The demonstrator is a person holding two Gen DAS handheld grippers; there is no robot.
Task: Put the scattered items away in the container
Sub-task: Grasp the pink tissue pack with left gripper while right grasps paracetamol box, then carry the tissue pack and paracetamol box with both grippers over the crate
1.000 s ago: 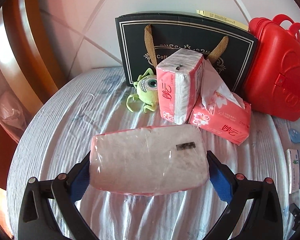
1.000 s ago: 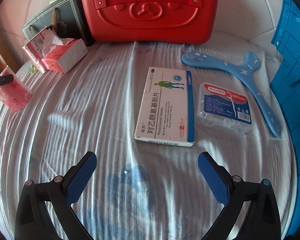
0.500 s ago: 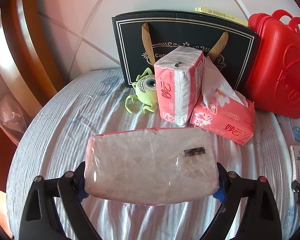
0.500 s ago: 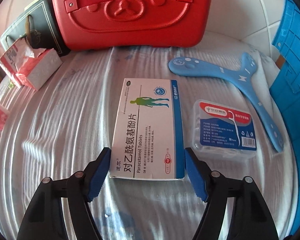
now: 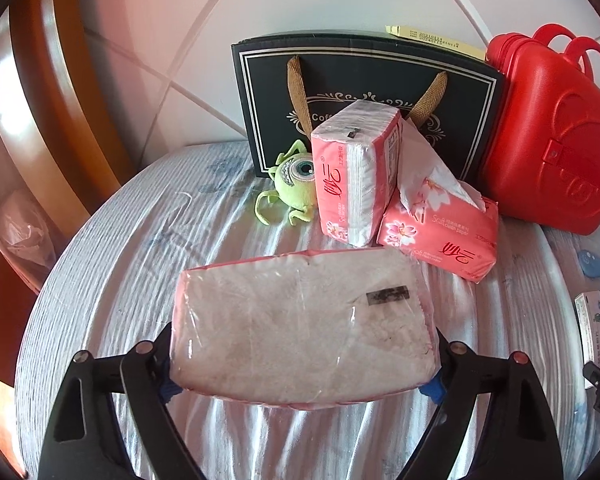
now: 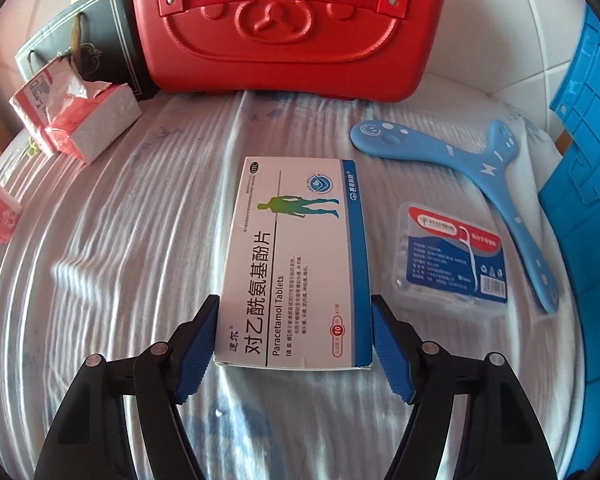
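A clear-wrapped pack of tissues (image 5: 300, 320) lies on the striped cloth, close in the left wrist view. My left gripper (image 5: 302, 360) has it between its jaws, which are closing; the blue pads press into its two ends. In the right wrist view a white and blue tablet box (image 6: 296, 248) lies flat, and my right gripper (image 6: 295, 320) is shut on its near end, one pad against each long side. A blue plastic crate (image 6: 580, 200) stands at the right edge.
A red case (image 6: 284, 28) and a black gift bag (image 5: 364, 92) stand at the back. Two pink tissue packs (image 5: 352, 176) and a green plush (image 5: 296, 184) sit before the bag. A floss-pick box (image 6: 452, 264) and a blue boomerang (image 6: 472, 168) lie right of the tablet box.
Both grippers went from wide open to closed in on their items. The right one moved forward up to the tablet box. The left pads now dent the tissue pack.
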